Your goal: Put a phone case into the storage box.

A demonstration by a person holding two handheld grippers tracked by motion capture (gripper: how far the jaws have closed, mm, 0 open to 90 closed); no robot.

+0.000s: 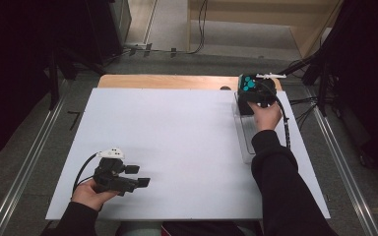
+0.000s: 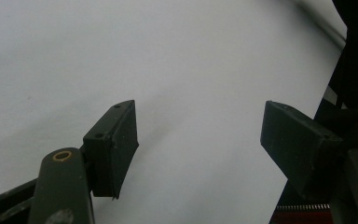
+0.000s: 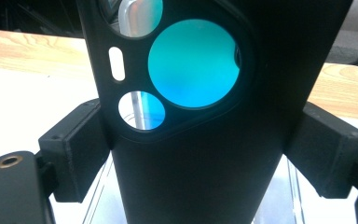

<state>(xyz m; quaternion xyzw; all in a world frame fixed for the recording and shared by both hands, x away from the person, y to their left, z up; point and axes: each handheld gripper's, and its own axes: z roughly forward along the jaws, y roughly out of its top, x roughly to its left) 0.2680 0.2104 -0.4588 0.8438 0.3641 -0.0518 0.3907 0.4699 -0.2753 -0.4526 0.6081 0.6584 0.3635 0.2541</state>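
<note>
Right gripper view puts the right gripper [image 3: 205, 154] with its two black pads pressed against the sides of a black phone case [image 3: 200, 163], jaws closed onto it at the case's own width; the camera cut-outs show teal and clear through the shell. Beneath the case lies a clear tray [image 3: 279, 196], and the case hangs over it, though I cannot tell whether its lower end touches the tray floor.

From the high view, the right gripper [image 1: 252, 93] and the case [image 1: 248, 84] sit at the far end of the clear tray [image 1: 243, 142], which runs along the right edge of the white board [image 1: 177, 142]. The left gripper [image 1: 138, 176] is well apart from the tray, near the board's front-left corner, jaws standing wide with nothing between them, seen also in the left gripper view [image 2: 200, 140].

Judging by this, the grasp is done; lifting or setting the case is still open.

Beyond the tray's far end the board gives way to a wooden table edge [image 1: 167, 81]; toward the left gripper the board offers plenty of open room.
</note>
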